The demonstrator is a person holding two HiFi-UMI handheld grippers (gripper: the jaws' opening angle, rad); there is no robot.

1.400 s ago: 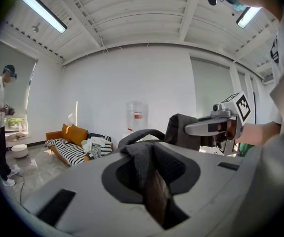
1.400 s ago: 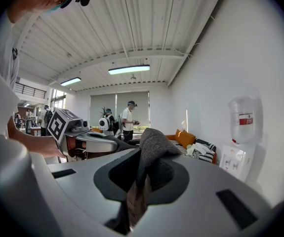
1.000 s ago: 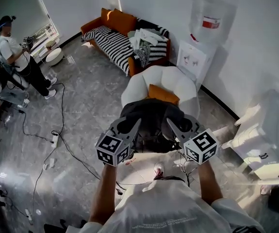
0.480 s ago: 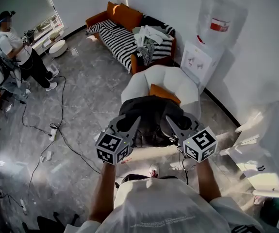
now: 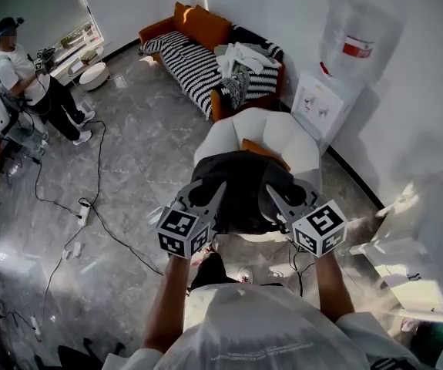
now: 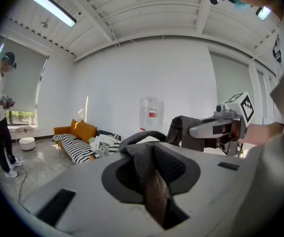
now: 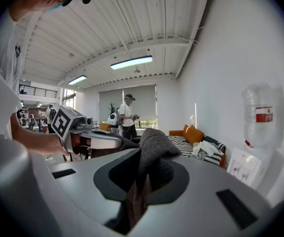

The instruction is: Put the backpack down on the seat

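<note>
Both grippers carry the load. The left gripper is clamped on a dark fabric strap, which fills the gap between its jaws in the left gripper view. The right gripper is clamped the same way on a second fold of dark strap. The black backpack hangs between them, held up in the air at the near edge of the white armchair, not resting on it as far as I can tell. Step in hand, as I judge it: the carry to the seat, set-down not yet done. The next move calls for bringing the pack further over the seat, lowering it level in front of the orange cushion until the seat takes the weight, then opening both jaws. Further back are the striped sofa, the water dispenser and a standing person, all well apart from the action.
</note>
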